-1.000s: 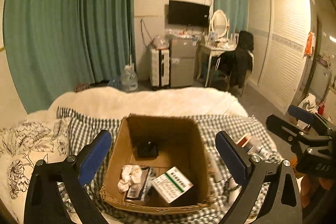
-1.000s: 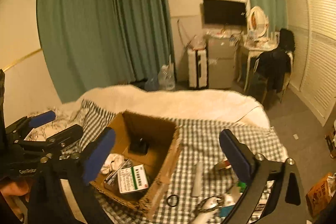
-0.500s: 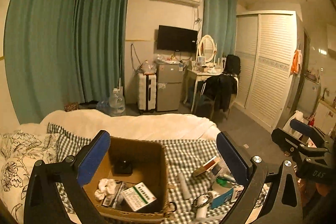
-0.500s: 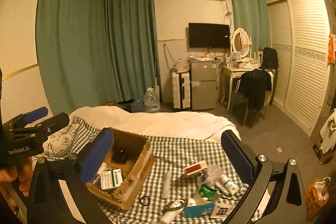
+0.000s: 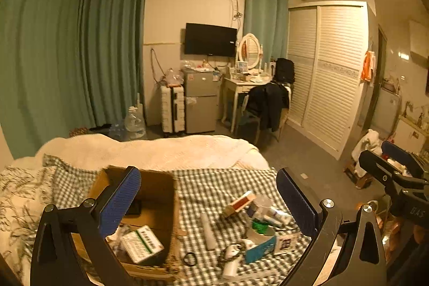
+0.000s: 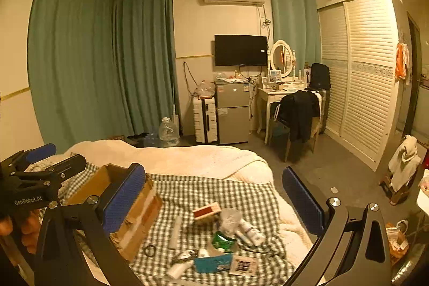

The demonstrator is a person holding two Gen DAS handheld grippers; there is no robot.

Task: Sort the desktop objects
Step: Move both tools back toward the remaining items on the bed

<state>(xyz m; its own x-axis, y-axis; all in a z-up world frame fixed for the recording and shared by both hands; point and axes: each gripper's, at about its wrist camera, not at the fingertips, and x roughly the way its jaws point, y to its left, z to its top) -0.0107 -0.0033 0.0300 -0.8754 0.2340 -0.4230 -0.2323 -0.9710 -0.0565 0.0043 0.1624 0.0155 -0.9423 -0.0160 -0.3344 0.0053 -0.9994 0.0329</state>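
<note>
Hidden or unclear first: the cardboard box point(image 5: 150, 195) is partly blocked by the left gripper's blue finger pad point(image 5: 120, 201) in the left wrist view, so only its near corner contents show. A white carton with a green stripe point(image 5: 142, 244) lies in there, next to pale crumpled stuff too blurred to name. A dark item sits deeper in the box, mostly behind the pad. From the right wrist view the box interior is not visible, only its torn corrugated outer wall.

Left gripper point(image 5: 209, 200): fingers spread wide, nothing between them, held above the bed. Right gripper point(image 6: 214, 197): same, spread wide and empty, over the loose pile.

The pile sits on the green-and-white checked cloth point(image 6: 214, 192), right of the box and apart from it:
- small flat box with a red face point(image 6: 206, 211), tilted
- white tube point(image 6: 175, 231), slim and round, lying flat between box and pile
- black ring point(image 6: 150, 250), thin loop, just beside the box's near corner
- green can point(image 6: 222, 239), lying in a heap with a crinkly clear wrapper and a white bottle
- flat blue packet point(image 6: 213, 263) and a printed card beside it, bottom edge of frame
- white plastic thing with a cord, too blurred to identify

Fluffy cream blanket point(image 6: 201, 158) lies behind the cloth.
</note>
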